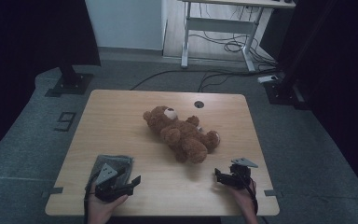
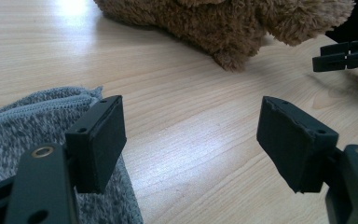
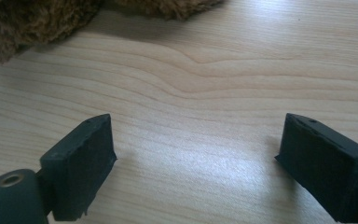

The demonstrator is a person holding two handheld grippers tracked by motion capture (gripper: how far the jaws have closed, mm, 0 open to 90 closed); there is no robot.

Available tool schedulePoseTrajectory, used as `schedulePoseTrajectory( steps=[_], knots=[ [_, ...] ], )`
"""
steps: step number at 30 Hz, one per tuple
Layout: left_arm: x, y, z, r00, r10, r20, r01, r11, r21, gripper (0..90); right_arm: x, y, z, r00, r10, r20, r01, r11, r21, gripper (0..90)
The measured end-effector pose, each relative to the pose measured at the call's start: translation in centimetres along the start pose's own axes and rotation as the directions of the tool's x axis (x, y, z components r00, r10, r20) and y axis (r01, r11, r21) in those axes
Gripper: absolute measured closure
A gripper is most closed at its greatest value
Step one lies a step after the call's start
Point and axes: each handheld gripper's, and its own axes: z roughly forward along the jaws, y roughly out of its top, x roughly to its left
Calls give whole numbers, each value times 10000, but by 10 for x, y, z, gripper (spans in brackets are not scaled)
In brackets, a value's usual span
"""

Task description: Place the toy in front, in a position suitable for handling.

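While a brown teddy bear (image 1: 182, 133) lies on its back across the middle of a light wooden table (image 1: 121, 116), head toward the far left and legs toward the near right, a person's two grippers rest at the near edge with nothing between their jaws. The left gripper (image 1: 129, 183) stands wide apart over bare wood, its left jaw just over the edge of a folded grey knit cloth (image 1: 113, 163) at the near left corner; the left gripper view puts the bear's leg (image 2: 242, 44) well ahead and the other gripper far off at the right. The right gripper (image 1: 217, 176) is likewise spread and empty, near the bear's feet but apart from them. Work appears to be at its start, probably with cloth and bear together. A sound first move would be to close the left jaws on the cloth's raised hem, not the flat weave, while the right steadies a plush limb, gripping deep enough that the fur does not slip.
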Motion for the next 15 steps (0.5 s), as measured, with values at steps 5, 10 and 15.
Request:
schedulePoseTrajectory(
  steps=[5,10,15],
  knots=[
    [1,1,0,10000,34,10,-34,10000,-14,247,-1,-3,-5,9995,155,276,-147,9995,-292,132],
    [0,4,2,10000,94,-11,-94,10000,-3,252,-3,-4,-9,9992,393,95,-387,9976,-567,133],
    [-5,11,4,9996,295,-25,-295,9996,-34,253,-4,-2,-15,9987,505,-66,-508,9956,-790,134]
  ],
)
